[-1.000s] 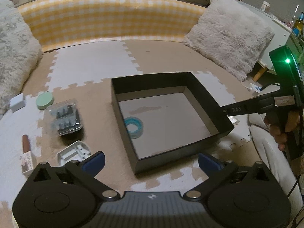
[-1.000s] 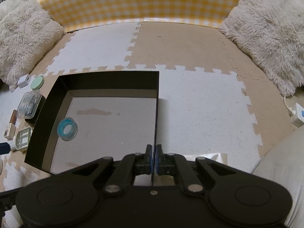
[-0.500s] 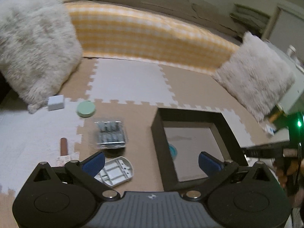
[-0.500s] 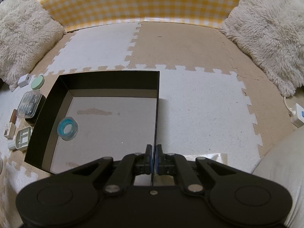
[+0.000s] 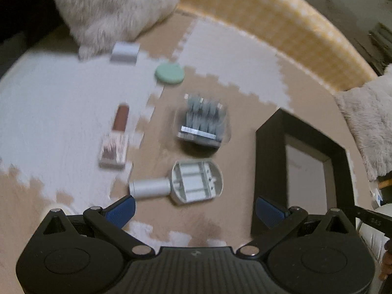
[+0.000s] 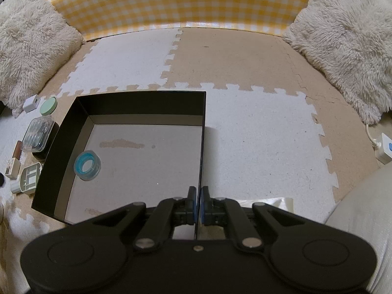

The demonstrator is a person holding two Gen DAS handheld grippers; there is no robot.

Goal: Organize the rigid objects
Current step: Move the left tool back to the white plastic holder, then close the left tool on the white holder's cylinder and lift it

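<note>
My left gripper [image 5: 196,211] is open and hangs just above the mat, with nothing between its blue pads. Just beyond it lies a grey handled tray tool [image 5: 196,183]. Farther off are a clear case [image 5: 202,125], a green disc [image 5: 169,73], a white cube [image 5: 125,51] and a brown-and-white small box [image 5: 114,150]. The black box [image 5: 269,159] stands to the right. My right gripper [image 6: 198,201] is shut on the black box's right wall [image 6: 202,147]. A blue tape roll [image 6: 87,163] lies inside the box, near its left wall.
The floor is a beige and white puzzle mat [image 6: 257,127]. Fluffy pillows [image 6: 343,31] sit at both back corners against a yellow checked bumper [image 6: 171,2]. A white power adapter [image 6: 385,148] with its cable lies at the far right.
My left gripper has swung left from over the black box to over the loose things and rolled, staying open. The right gripper and the box have not moved.
</note>
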